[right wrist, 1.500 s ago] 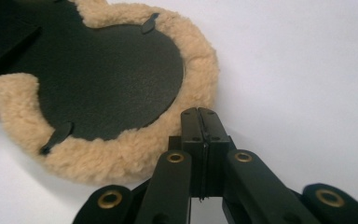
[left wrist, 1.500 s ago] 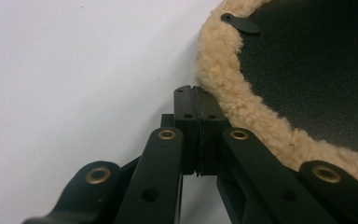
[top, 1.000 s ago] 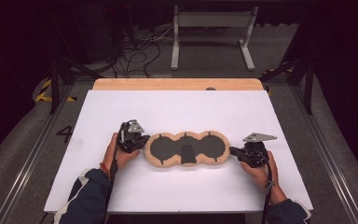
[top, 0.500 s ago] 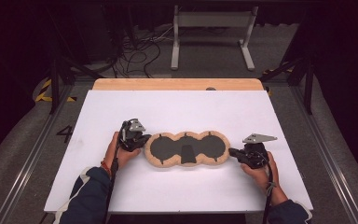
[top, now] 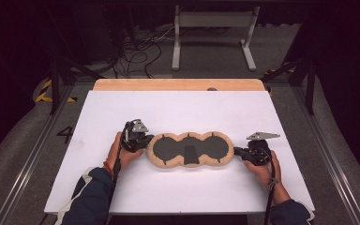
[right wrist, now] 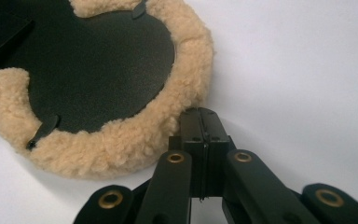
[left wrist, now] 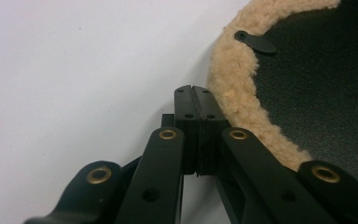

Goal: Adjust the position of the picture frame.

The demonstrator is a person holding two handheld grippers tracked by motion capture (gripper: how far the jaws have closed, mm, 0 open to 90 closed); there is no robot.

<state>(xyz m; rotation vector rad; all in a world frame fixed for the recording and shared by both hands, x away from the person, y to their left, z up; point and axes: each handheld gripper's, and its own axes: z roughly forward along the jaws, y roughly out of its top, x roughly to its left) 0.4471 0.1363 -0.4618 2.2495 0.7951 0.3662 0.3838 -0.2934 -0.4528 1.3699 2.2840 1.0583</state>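
A three-lobed fleece-edged frame (top: 188, 149) lies face-down on the white table (top: 178, 112), its long axis running claw to claw: left claw (top: 143, 143) and right claw (top: 238, 151), both pressed shut and empty, flank opposite ends.

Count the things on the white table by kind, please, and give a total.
Fleece-edged triple frame, lying back side up: 1
Hand-held grippers, left gripper and right gripper, both shut at the frame's ends: 2
Total: 3
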